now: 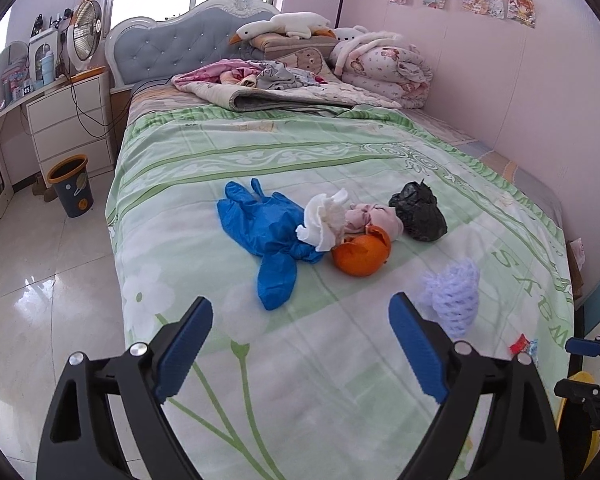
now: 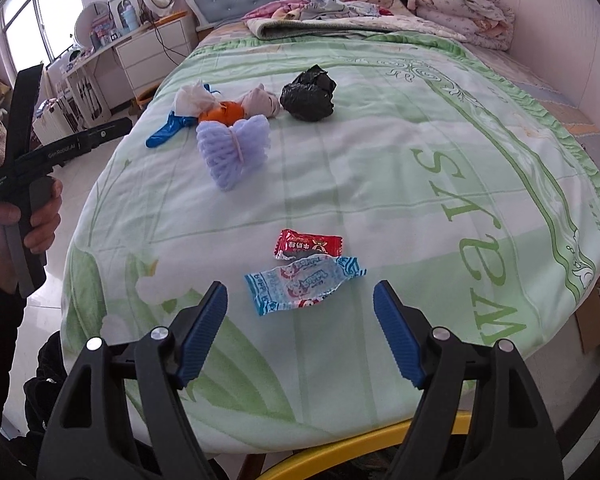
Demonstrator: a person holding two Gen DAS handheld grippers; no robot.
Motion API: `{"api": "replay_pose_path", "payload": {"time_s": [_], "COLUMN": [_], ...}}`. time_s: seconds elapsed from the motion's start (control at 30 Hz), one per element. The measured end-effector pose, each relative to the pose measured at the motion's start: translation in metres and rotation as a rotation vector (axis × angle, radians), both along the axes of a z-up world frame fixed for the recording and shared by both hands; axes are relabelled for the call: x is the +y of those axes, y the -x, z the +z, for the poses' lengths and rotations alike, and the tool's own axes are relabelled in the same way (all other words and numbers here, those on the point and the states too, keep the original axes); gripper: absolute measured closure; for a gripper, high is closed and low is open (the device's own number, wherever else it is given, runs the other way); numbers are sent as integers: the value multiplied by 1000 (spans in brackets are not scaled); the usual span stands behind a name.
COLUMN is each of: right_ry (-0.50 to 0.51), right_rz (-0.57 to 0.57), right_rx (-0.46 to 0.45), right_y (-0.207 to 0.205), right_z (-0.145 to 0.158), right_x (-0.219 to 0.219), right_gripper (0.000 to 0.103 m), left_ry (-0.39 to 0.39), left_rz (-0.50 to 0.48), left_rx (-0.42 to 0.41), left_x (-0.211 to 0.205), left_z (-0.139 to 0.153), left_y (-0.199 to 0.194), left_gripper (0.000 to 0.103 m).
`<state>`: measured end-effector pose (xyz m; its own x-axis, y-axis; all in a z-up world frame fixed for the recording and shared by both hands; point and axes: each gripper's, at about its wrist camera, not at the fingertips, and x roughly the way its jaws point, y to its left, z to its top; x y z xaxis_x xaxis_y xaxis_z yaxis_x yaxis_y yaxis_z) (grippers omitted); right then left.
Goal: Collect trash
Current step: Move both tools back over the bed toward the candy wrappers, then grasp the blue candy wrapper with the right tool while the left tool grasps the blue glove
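Trash lies on the green bedspread (image 1: 340,380). In the left wrist view a blue glove (image 1: 268,232), white tissue (image 1: 324,216), orange peel (image 1: 362,254), a pink crumpled scrap (image 1: 374,216) and a black bag (image 1: 418,212) cluster mid-bed. A lavender foam net (image 1: 454,292) lies nearer. My left gripper (image 1: 300,304) hovers open short of the glove, holding nothing. In the right wrist view my right gripper (image 2: 300,292) stands open just before a blue-white wrapper (image 2: 304,284), with a red wrapper (image 2: 308,244) behind it. Nothing is between its pads.
A dark bin with an orange rim (image 1: 70,186) stands on the tiled floor left of the bed, by a white dresser (image 1: 68,120). Quilts and a plush goose (image 1: 284,26) fill the headboard end. A yellow rim (image 2: 340,444) shows below the bed's near edge.
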<state>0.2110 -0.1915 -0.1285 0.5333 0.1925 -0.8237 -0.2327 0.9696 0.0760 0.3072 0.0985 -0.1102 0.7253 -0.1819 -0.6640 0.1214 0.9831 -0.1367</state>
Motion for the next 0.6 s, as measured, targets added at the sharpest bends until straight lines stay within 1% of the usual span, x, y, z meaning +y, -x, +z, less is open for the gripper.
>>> {"api": "replay_pose_path", "payload": {"time_s": [0.23, 0.43, 0.6], "right_ry": [36, 66, 91], "right_rz": [-14, -23, -17], "right_rx": [51, 92, 119], "right_y": [-18, -34, -41], "right_z": [-13, -25, -32], "right_x": [3, 7, 13], "right_gripper": [31, 31, 32], "left_ry": [-2, 27, 41], "left_rz": [33, 58, 52], "left_rx": [33, 63, 90], "left_x": [10, 20, 19], "left_z": [-16, -27, -37], "left_y": [-23, -44, -61], "left_gripper": [17, 17, 17]}}
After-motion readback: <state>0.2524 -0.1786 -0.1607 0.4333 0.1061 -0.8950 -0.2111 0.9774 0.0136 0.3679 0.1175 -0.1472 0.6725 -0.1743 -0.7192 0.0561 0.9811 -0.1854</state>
